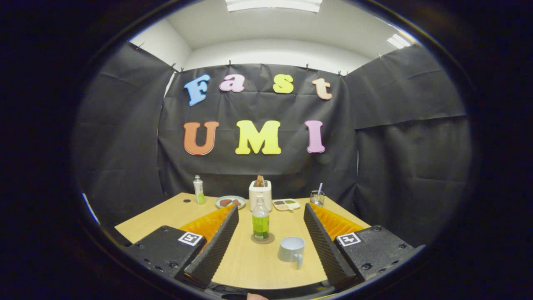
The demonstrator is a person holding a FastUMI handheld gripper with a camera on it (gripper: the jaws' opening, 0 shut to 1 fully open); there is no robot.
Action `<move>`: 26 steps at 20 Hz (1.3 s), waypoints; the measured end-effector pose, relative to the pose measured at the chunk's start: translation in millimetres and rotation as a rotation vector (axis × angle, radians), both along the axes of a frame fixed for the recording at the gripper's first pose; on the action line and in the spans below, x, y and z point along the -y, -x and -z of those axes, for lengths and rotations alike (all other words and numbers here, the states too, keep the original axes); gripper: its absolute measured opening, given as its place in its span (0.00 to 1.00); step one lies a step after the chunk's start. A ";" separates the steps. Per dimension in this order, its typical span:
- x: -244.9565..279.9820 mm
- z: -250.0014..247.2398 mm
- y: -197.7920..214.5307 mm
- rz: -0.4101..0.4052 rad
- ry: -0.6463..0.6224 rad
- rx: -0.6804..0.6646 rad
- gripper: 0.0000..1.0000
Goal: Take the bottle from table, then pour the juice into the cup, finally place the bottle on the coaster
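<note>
1. Nearest to me are my own two fingers (214,246), spread wide with nothing between them but bare table (250,266); my jaws are released and hold nothing.
2. Just ahead, between the jaws and nearer the right one, a pale mug (291,250) stands upright on the wooden table, its handle turned toward me.
3. Slightly farther on, a little left of the mug and apart from it, the juice bottle (260,223) stands upright on a round coaster (263,238). It is clear, with a green label and a pale cap, and the liquid inside looks green.
4. Well beyond the bottle, along the far edge of the table, stands a white toaster (260,194) with toast sticking out of its top.
5. Left of the toaster sits a plate (230,202) with dark food on it, and farther left a second, slimmer bottle (199,190).
6. Right of the toaster lies a small divided tray (286,204), and past it a glass with a straw (317,197).
</note>
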State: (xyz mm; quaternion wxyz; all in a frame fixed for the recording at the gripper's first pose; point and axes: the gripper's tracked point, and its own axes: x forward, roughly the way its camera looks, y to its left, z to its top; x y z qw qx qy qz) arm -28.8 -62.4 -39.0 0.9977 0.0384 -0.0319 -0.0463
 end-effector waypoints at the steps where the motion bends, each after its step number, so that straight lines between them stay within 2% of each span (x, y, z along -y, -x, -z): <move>1: 1.4 0.4 -0.6 0.000 0.001 0.001 1.00; 11: 3.6 4.8 -7.7 -0.018 0.018 0.033 1.00; 15: 2.9 14.6 -11.6 -0.032 -0.007 0.020 1.00; 26: 1.1 8.0 -6.3 -0.071 -0.036 0.089 1.00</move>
